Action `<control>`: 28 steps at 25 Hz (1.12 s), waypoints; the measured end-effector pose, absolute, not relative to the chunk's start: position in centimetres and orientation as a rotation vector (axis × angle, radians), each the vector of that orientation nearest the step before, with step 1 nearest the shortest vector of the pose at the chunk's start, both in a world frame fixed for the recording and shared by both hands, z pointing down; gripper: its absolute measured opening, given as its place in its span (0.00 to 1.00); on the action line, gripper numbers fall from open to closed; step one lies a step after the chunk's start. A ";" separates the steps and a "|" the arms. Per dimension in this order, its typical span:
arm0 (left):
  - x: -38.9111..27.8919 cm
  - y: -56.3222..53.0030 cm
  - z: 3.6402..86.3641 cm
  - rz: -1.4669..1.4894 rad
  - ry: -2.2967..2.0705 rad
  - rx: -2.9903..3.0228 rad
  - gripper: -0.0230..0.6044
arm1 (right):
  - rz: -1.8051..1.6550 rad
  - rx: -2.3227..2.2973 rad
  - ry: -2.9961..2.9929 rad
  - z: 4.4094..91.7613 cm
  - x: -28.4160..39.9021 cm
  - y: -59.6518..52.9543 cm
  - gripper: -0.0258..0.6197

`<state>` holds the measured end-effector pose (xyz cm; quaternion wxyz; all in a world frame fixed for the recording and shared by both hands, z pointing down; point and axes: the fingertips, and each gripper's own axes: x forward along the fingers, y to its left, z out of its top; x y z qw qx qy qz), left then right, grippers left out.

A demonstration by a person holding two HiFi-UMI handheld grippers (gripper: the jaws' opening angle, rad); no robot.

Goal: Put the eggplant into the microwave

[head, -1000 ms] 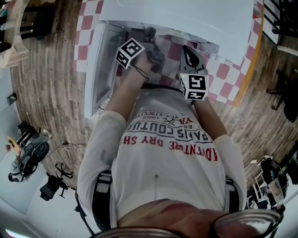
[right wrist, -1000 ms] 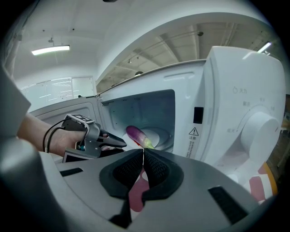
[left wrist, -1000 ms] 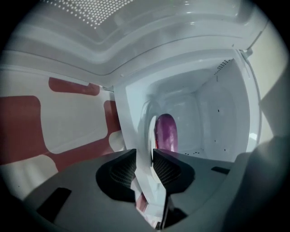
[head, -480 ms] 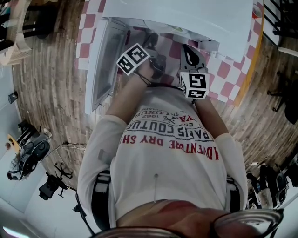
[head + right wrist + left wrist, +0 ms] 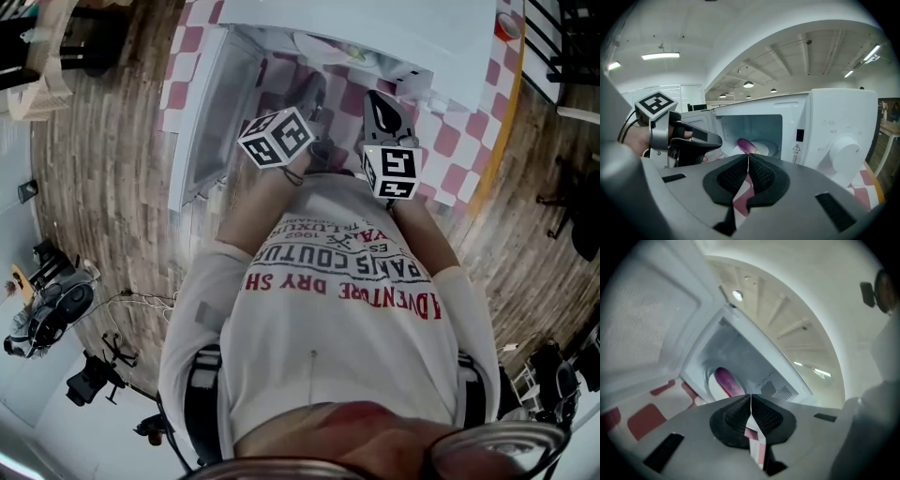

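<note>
The purple eggplant (image 5: 725, 380) lies on a white plate (image 5: 711, 383) inside the open white microwave (image 5: 375, 23). In the right gripper view the eggplant (image 5: 746, 146) shows in the cavity just past my shut jaws. My left gripper (image 5: 751, 397) is shut and empty, held in front of the opening, apart from the eggplant. My right gripper (image 5: 748, 157) is also shut and empty, a bit further back, facing the microwave front. In the head view the left gripper (image 5: 312, 101) and right gripper (image 5: 376, 103) sit side by side before the microwave.
The microwave door (image 5: 202, 112) hangs open to the left. The control panel with a round dial (image 5: 843, 152) is on the right of the cavity. The microwave stands on a red-and-white checked cloth (image 5: 450, 141). Wooden floor surrounds the table.
My left gripper has drawn back out of the microwave opening toward the person. The right gripper has stayed put.
</note>
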<state>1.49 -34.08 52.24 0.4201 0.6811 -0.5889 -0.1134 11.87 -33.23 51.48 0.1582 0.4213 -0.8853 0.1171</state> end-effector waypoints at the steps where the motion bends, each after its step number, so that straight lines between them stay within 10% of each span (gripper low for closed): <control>1: 1.5 -33.9 51.4 -0.241 -1.517 1.772 0.09 | 0.326 1.201 -2.542 51.1 11.9 -33.0 0.08; 28: 4.2 -31.8 43.8 0.326 -1.848 2.379 0.09 | 0.179 1.257 -2.630 46.5 14.2 -31.6 0.08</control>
